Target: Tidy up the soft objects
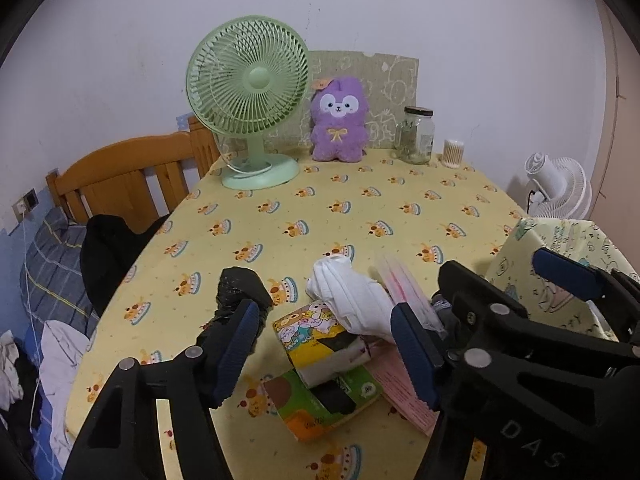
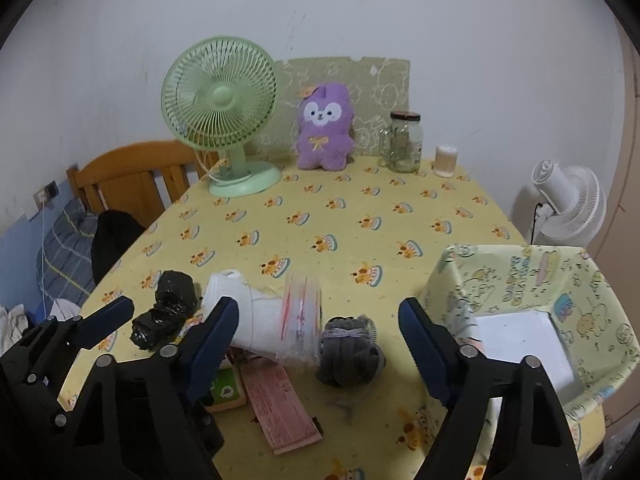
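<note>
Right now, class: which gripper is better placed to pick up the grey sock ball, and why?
Right. The grey sock ball lies between the right gripper's open jaws, beside the patterned fabric box. The left gripper is over the tissue packs.

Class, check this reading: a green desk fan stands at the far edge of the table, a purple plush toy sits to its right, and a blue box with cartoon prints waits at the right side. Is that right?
Not quite. The box is pale yellow-green with cartoon prints, not blue; the right wrist view shows it best. The green desk fan, the purple plush toy and the table are as stated.
</note>
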The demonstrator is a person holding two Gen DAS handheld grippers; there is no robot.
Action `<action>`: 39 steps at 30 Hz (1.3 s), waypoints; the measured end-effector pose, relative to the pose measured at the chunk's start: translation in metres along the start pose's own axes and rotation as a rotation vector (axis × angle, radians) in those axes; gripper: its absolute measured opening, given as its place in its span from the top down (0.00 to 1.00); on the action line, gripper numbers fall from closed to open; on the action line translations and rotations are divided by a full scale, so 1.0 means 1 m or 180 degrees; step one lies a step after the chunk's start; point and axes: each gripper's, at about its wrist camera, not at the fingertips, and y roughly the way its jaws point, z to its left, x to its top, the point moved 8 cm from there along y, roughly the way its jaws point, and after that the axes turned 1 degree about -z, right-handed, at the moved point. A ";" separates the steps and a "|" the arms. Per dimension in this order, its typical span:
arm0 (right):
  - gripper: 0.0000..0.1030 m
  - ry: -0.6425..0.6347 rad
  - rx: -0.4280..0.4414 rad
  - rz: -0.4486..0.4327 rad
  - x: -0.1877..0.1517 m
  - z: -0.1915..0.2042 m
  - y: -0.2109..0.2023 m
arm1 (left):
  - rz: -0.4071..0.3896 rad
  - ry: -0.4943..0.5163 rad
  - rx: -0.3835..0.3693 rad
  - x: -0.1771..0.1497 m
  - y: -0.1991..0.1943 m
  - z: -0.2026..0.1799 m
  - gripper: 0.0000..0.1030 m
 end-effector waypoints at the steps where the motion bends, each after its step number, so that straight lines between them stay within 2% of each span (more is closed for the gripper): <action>1: 0.21 -0.0007 0.0009 0.0036 0.000 0.002 0.006 | 0.0014 -0.0005 -0.0010 0.000 0.003 0.000 0.32; 10: 0.25 0.0021 0.0023 0.0211 0.002 0.004 0.041 | 0.0131 -0.0002 -0.0055 0.004 0.035 0.003 0.36; 14: 0.28 -0.0012 -0.0008 0.0290 0.001 0.006 0.056 | 0.0197 -0.0005 -0.0098 0.002 0.049 0.000 0.45; 20: 0.31 0.0014 0.0027 0.0457 -0.008 0.007 0.076 | 0.0347 -0.0045 -0.0140 -0.007 0.065 0.000 0.52; 23: 0.42 0.0065 0.0055 0.0548 -0.013 0.006 0.086 | 0.0383 -0.0062 -0.0138 -0.011 0.069 0.000 0.55; 28: 0.44 0.0093 0.0110 0.0591 -0.017 0.009 0.096 | 0.0397 -0.0093 -0.0131 -0.017 0.074 0.003 0.57; 30: 0.56 0.0099 0.0135 0.0640 -0.019 0.010 0.101 | 0.0385 -0.0039 -0.0111 -0.018 0.075 0.002 0.58; 35: 0.65 0.0117 0.0251 0.0666 -0.020 0.015 0.104 | 0.0385 -0.0076 -0.0177 -0.017 0.076 0.003 0.65; 36: 0.71 0.0116 0.0258 0.0665 -0.019 0.016 0.105 | 0.0382 -0.0075 -0.0179 -0.017 0.076 0.003 0.67; 38: 0.74 0.0097 0.0258 0.0644 -0.017 0.017 0.103 | 0.0365 -0.0092 -0.0195 -0.015 0.074 0.002 0.73; 39: 0.80 0.0096 0.0270 0.0638 -0.016 0.018 0.102 | 0.0354 -0.0091 -0.0203 -0.014 0.072 0.002 0.75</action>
